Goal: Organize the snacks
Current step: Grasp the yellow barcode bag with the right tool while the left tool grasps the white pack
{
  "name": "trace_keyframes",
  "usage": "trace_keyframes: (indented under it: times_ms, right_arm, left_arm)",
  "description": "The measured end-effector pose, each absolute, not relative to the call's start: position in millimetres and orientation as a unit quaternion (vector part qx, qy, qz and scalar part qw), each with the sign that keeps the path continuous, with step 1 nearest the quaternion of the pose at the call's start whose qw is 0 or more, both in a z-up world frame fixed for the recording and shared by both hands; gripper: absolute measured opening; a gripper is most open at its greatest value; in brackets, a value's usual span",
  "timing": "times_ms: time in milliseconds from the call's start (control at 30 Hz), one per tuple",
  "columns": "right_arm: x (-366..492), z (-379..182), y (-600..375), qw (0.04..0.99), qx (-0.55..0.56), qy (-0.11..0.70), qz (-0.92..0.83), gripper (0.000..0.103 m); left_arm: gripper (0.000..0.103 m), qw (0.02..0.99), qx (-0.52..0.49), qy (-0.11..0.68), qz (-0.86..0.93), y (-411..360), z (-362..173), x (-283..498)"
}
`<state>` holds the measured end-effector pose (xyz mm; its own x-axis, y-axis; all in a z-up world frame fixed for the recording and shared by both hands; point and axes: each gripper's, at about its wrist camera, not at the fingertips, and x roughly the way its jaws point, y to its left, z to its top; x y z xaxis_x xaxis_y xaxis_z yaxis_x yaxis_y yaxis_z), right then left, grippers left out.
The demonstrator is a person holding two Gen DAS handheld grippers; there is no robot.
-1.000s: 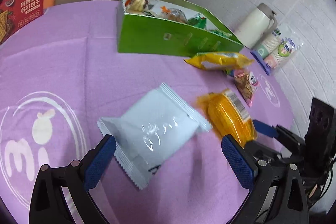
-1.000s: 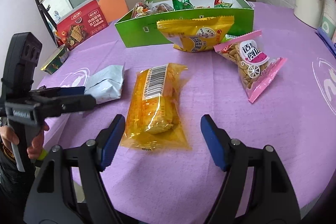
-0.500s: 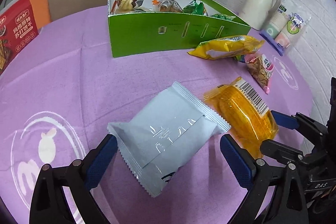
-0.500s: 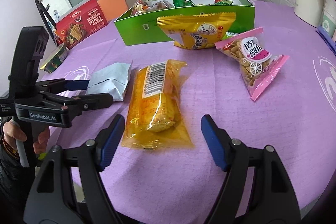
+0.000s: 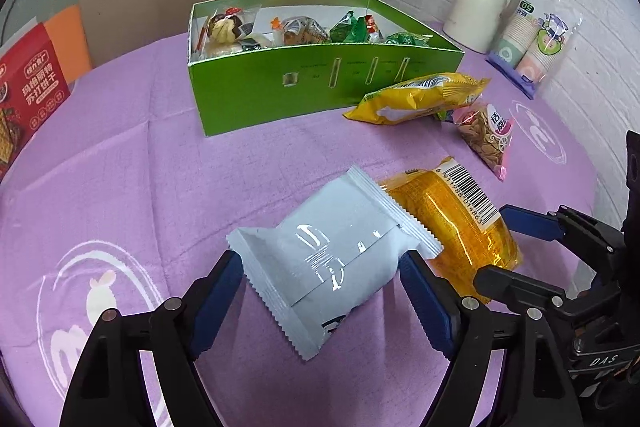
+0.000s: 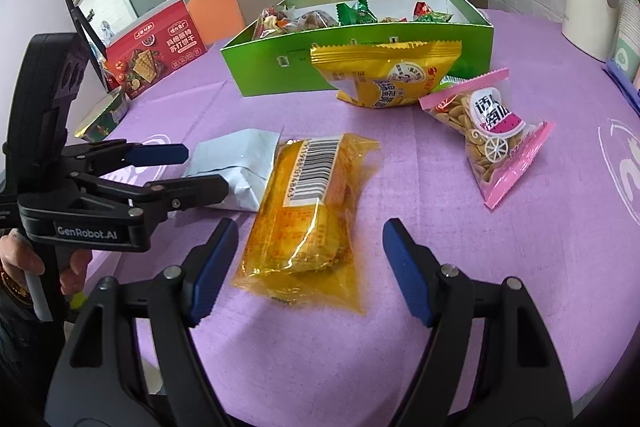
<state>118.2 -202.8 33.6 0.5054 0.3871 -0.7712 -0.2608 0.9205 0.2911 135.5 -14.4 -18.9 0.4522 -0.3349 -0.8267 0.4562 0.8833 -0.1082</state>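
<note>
- A green rectangular cardboard box (image 5: 280, 87) stood open on the purple-clothed round table (image 5: 140, 147); it held small wrapped snacks, among them green and clear-wrapped pieces, all at the bottom below its rim.
- A yellow crinkled snack bag (image 6: 384, 75) leaned against the box's front wall, and a pink-edged clear bag of seeds (image 6: 492, 139) lay just beside it on the cloth.
- The pale grey foil snack packet (image 5: 332, 255) lay flat on the table, its right crimped edge overlapping the orange transparent packet with a barcode label (image 5: 456, 223).
- The left hand-held gripper (image 5: 320, 291) pointed steeply down with its blue-padded jaws closing, the grey packet between them; the left pad looked to meet the packet's crimped end, the right pad sat at its edge, and I could not tell whether they pressed yet.
- The right hand-held gripper (image 6: 308, 255) also pointed steeply down, jaws spread wide on either side of the orange packet's near end, touching nothing.
- Only the right wrist view showed a person's hand (image 6: 60, 267) around the left tool's handle and a red biscuit box's full front (image 6: 156, 59).
- Only the left wrist view showed the stacked paper cups in plastic (image 5: 532, 47) beside the cream thermos jug (image 5: 480, 11).
</note>
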Motion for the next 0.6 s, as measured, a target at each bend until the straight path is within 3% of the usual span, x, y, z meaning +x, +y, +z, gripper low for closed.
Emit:
trace_keyframes:
  times_ms: [267, 600]
  right_arm:
    - [125, 24, -212, 0.859, 0.085, 0.471, 0.181, 0.075]
    - [121, 24, -218, 0.86, 0.089, 0.471, 0.175, 0.075]
  left_arm:
    - [0.087, 0.846, 0.084, 0.434, -0.3, -22, 3, 146]
    - [0.088, 0.817, 0.075, 0.489, -0.297, -27, -34, 136]
